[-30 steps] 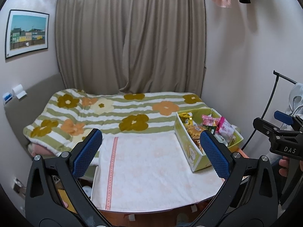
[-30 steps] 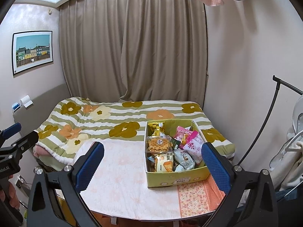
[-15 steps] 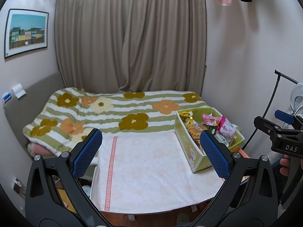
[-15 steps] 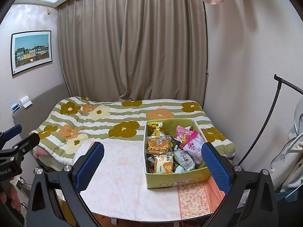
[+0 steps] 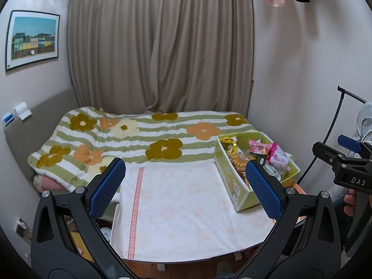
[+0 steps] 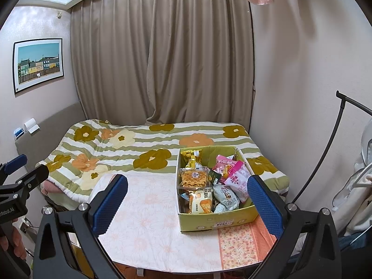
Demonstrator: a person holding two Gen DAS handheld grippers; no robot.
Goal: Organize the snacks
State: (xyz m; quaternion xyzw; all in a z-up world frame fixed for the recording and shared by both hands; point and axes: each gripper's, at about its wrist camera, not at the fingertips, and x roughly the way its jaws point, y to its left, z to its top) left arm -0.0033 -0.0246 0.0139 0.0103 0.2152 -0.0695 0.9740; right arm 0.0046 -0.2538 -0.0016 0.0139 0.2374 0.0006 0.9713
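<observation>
Both grippers hang above the near edge of a small table [image 6: 162, 227] covered with a pale flowered cloth, and both stand wide apart, gripping nothing. The left gripper [image 5: 184, 188] has bare cloth between its blue pads; ahead of it and off to its right sits the green cardboard box [image 5: 234, 186] of snacks, the right-hand pad overlapping the box's near corner in the left wrist view. Farther right in that view the right gripper [image 5: 344, 162] shows from the side, with a person's fingers below it.

The right gripper [image 6: 186, 197] looks almost straight at the box [image 6: 209, 220], which lies ahead between its pads, nearer the right one. Inside the box the packets are piled loosely: a clear waffle pack [image 6: 194, 177] toward the left wall, a gold packet [image 6: 191, 160] behind it, an orange-and-white bag [image 6: 201, 201] at the front, a pale blue packet [image 6: 226, 196] beside that, and pink packets [image 6: 234, 174] leaning on the right side. A dark green packet is wedged in the middle, too small to read.

To the left in this view the left gripper [image 6: 18, 181] juts in at the edge. Beyond the table, directly ahead of both grippers, a bed with a striped flower quilt [image 6: 151, 146] butts against the table's far edge, and closed curtains [image 6: 162, 58] hang behind it. A black curved rack pole [image 6: 325, 158] rises to the right of the box, near the wall
</observation>
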